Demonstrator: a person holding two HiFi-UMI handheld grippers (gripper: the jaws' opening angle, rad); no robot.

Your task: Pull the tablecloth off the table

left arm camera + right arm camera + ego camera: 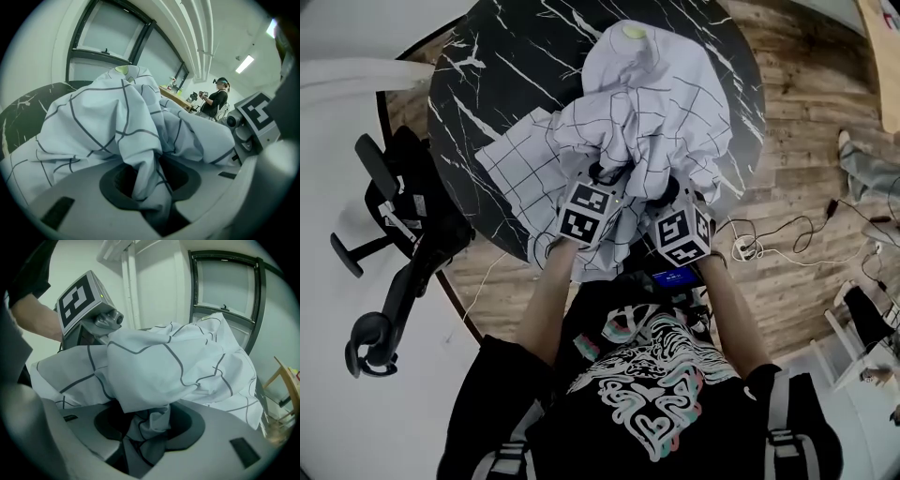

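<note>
Off the left rim of the surface (pixel 487 94), a round black marbled top, stands one office chair (pixel 394 234), clear of the work. On the surface lies one tablecloth (pixel 628 122), white with a thin dark grid. It is no longer spread flat but heaped over the middle and right of the surface, its near edge spilling over the rim closest to the person. At the far side of the surface the cloth rises to a peak where one small yellow-green thing (pixel 634 33) shows; I cannot tell what it is. The cloth looks light, soft and limp, so it should fold and bunch rather than slide as a sheet, and it will likely drag on anything still under it. The best hold is a thick gathered fold near the rim, which is where both grippers are. At the near rim the left gripper (pixel 609 176) has its fingers (pixel 75 187) clamped on a fold that runs down through the gap between them. Just to its right, the right gripper (pixel 661 192) has its fingers (pixel 234 427) pinched on a crumpled bunch of the same cloth. That makes two grips, side by side. To the right of the surface, a few cables (pixel 769 239) trail on the floor.
</note>
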